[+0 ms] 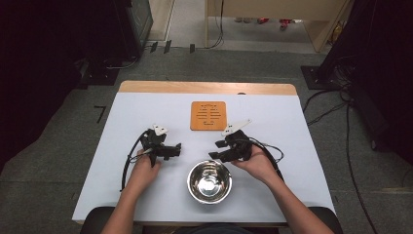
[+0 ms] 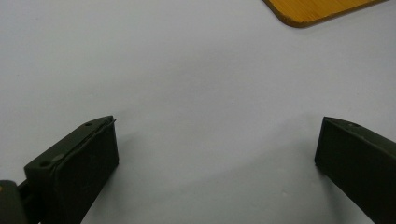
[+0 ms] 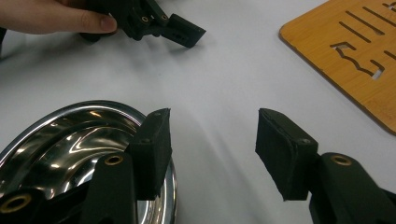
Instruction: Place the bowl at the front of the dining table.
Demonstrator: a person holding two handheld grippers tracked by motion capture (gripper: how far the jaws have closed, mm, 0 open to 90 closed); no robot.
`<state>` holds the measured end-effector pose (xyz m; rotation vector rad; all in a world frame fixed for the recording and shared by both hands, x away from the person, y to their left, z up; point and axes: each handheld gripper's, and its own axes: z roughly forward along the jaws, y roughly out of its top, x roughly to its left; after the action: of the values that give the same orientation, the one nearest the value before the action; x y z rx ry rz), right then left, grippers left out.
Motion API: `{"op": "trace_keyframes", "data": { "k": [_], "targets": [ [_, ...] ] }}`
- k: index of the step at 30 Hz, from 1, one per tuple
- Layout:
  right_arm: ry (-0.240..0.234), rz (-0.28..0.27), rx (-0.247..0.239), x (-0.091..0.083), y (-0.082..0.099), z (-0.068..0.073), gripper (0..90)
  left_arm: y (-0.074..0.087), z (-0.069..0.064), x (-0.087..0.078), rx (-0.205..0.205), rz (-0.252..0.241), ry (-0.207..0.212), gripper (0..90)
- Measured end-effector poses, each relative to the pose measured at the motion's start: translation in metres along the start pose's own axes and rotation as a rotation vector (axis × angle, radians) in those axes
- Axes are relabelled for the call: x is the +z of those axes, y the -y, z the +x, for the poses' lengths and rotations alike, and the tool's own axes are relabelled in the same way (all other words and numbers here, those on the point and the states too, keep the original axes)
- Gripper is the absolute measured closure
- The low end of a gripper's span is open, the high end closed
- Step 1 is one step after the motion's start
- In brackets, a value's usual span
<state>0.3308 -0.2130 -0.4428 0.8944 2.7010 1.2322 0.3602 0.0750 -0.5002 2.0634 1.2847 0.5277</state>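
The steel bowl (image 1: 209, 181) sits at the lower middle of the high view, on the pale blue table cover (image 1: 292, 185) near the person's edge of the table. It stands upright, and its shiny inside is empty. Just above and to the right of it in that frame is the right gripper (image 1: 214, 149), held in the person's right hand (image 1: 258, 165). In the right gripper view the bowl (image 3: 70, 144) takes up the lower left corner. That gripper's jaws stand apart: one hangs over the bowl's rim at the near side, the other over bare cover, and nothing is pinched between them. Whether the first jaw touches the rim cannot be told.

The left gripper (image 1: 173, 151) lies at the left of the bowl in the high view, well apart from it, in the left hand (image 1: 143, 170). Its jaws are spread wide over bare cover. A wooden trivet (image 1: 208, 115) with cut slots lies flat above the bowl, toward the middle of the table.
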Motion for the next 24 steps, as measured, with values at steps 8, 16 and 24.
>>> {"op": "trace_keyframes", "data": {
  "k": [8,16,24],
  "targets": [
    [-0.022,0.002,-0.004,0.0,0.0,0.004,48.2,0.0,0.0,0.0,0.0,0.0,0.0,0.0],
    [-0.054,0.015,-0.025,0.006,0.001,0.009,49.6,0.0,0.0,0.0,0.001,0.0,-0.001,0.0],
    [-0.08,0.026,-0.036,0.011,0.004,0.014,52.2,0.0,0.0,0.0,0.0,-0.001,-0.001,0.0]
  ]
}}
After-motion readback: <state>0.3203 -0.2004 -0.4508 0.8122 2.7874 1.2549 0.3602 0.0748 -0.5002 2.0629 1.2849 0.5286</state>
